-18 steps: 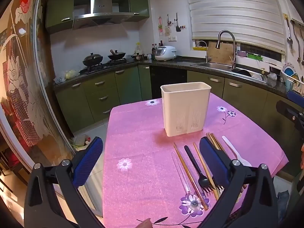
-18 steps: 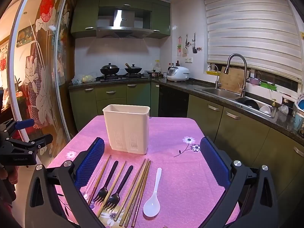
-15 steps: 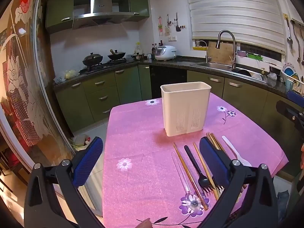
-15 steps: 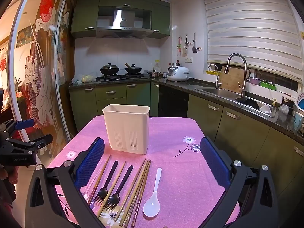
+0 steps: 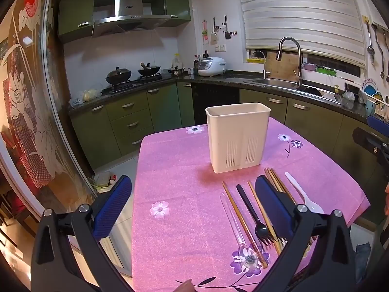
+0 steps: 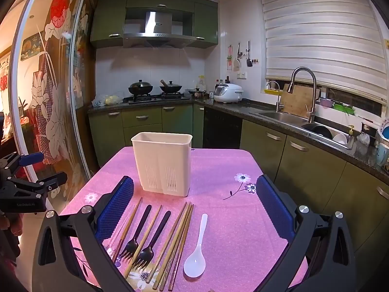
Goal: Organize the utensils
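Both the left hand-held gripper [image 5: 193, 203] and right hand-held gripper [image 6: 194, 205] hover wide open, holding nothing. The white caddy [image 6: 162, 163] stands mid-surface [image 6: 233, 219]; chopsticks [image 6: 177, 238], forks [image 6: 148, 238] and a spoon [image 6: 195, 255] lie just before it, near the front edge. A clear utensil [image 5: 234, 221] is hard to identify.

This is a home kitchen: straight ahead of the spread jaws, green cabinets [image 6: 143, 121] run under a dark countertop [image 6: 233, 108], with two lidded woks on a gas stove [image 6: 155, 96] beneath a steel range hood [image 6: 156, 28]. To the right of the jaws sit a white rice cooker [image 6: 229, 93], a steel sink [image 6: 282, 116] with a tall curved faucet [image 6: 304, 82], and a window with a lowered blind [image 6: 321, 46]. Beneath the jaws lies a table under a pink flowered tablecloth [image 6: 233, 165].
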The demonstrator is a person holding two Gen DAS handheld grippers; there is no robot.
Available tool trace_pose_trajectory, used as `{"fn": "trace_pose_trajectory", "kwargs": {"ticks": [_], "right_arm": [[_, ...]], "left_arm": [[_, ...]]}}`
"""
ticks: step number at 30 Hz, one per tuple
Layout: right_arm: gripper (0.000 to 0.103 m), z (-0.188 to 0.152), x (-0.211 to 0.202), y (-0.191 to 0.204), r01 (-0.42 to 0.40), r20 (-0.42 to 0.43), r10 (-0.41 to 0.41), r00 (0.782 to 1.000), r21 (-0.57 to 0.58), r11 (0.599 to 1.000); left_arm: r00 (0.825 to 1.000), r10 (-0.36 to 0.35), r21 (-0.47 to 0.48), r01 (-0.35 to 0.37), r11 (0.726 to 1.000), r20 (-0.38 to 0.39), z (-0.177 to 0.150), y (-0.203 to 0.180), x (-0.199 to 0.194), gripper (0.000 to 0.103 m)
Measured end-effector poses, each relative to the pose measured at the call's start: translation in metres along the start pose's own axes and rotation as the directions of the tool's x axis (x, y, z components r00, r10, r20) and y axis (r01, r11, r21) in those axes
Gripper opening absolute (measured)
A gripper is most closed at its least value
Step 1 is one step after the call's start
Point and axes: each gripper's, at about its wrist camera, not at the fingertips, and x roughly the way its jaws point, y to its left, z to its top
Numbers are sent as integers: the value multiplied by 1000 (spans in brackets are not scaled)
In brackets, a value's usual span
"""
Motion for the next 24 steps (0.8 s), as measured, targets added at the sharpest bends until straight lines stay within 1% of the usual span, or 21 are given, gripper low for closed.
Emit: {"fn": "trace_pose_trajectory", "kwargs": {"ticks": [24], "right_arm": [[99, 0, 1, 0, 0, -3, 0, 1000, 1, 1000]], "left_arm": [[1000, -2, 2, 2, 1000, -5, -5, 2, 2, 97]]}}
